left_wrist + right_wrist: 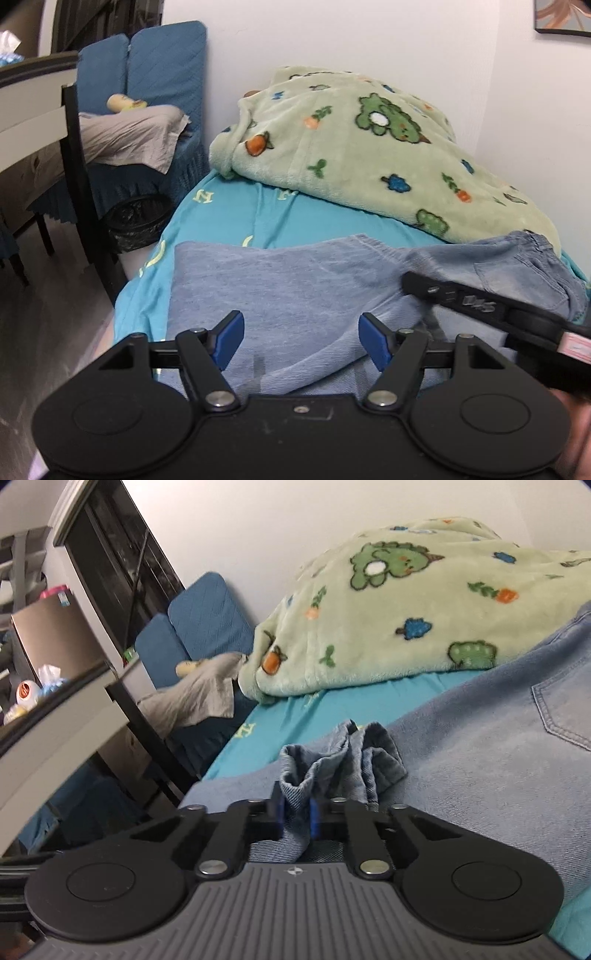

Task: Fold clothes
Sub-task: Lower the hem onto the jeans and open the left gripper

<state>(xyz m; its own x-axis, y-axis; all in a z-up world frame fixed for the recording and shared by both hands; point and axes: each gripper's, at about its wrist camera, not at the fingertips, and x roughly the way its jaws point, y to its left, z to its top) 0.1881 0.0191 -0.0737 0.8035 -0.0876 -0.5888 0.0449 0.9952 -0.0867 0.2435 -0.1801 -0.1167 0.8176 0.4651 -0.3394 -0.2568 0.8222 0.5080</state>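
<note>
Light blue denim jeans (pixel 280 280) lie partly folded on the turquoise bed sheet (pixel 236 218). My left gripper (pixel 301 339) hovers just above the denim, open, its blue pads apart with nothing between them. In the right wrist view the jeans (pixel 480 760) fill the right side, a back pocket showing. My right gripper (pixel 297 818) is shut on a bunched edge of the denim, which puckers up in front of the pads. The right gripper's black body (pixel 480 306) reaches in from the right in the left wrist view, over the jeans.
A green fleece blanket (pixel 369 147) with cartoon prints is piled at the back of the bed against the white wall. Left of the bed are a blue chair (pixel 147 92) with a grey cloth, a black bin (pixel 136 225) and a table edge (pixel 33 96).
</note>
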